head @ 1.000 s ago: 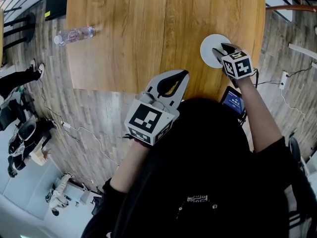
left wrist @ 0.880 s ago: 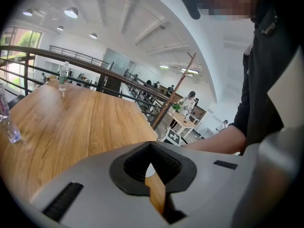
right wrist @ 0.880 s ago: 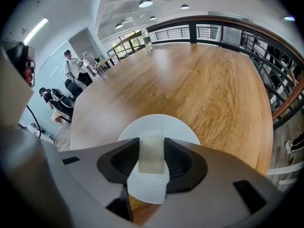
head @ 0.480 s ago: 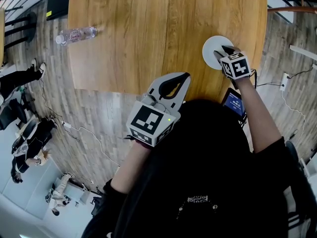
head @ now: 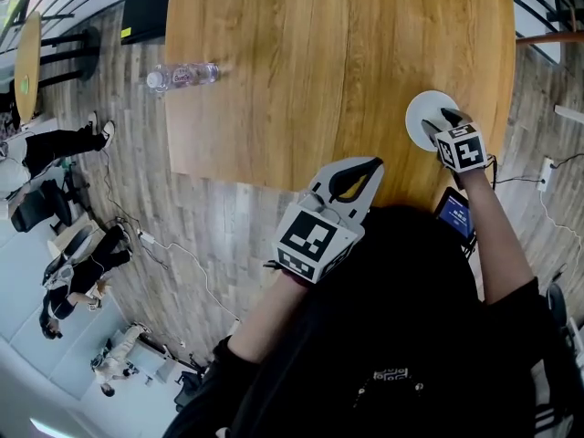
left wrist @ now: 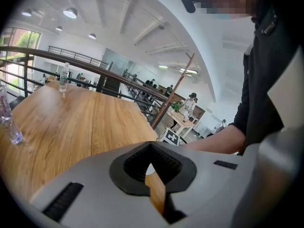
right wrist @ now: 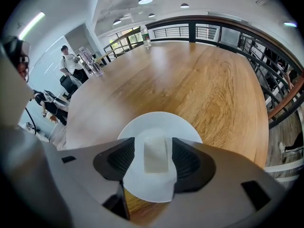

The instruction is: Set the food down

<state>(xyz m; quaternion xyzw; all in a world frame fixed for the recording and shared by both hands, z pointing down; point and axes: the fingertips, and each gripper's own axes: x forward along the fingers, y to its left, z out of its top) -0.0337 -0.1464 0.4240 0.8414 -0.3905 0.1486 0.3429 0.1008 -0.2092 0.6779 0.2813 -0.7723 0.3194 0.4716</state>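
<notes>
Food (right wrist: 156,156), a pale rectangular block, lies flat near the middle of the white plate (right wrist: 156,190), and the plate sits on the wooden table (head: 319,62) close to its right-hand edge. Your right gripper (right wrist: 154,152) points steeply down over the plate with the block between its jaws. The jaws have just been opening and now stand wide, with a clear gap between each pad and the block, so nothing is gripped. In the head view that gripper (head: 438,121) hangs over the near part of the plate (head: 422,106). Your left gripper (head: 372,164) hovers at the near edge of the table, well apart from the plate. Its jaws meet at the tips and only bare wood shows through the gap behind them. A water bottle (head: 182,75) lies on its side by the table's left edge.
</notes>
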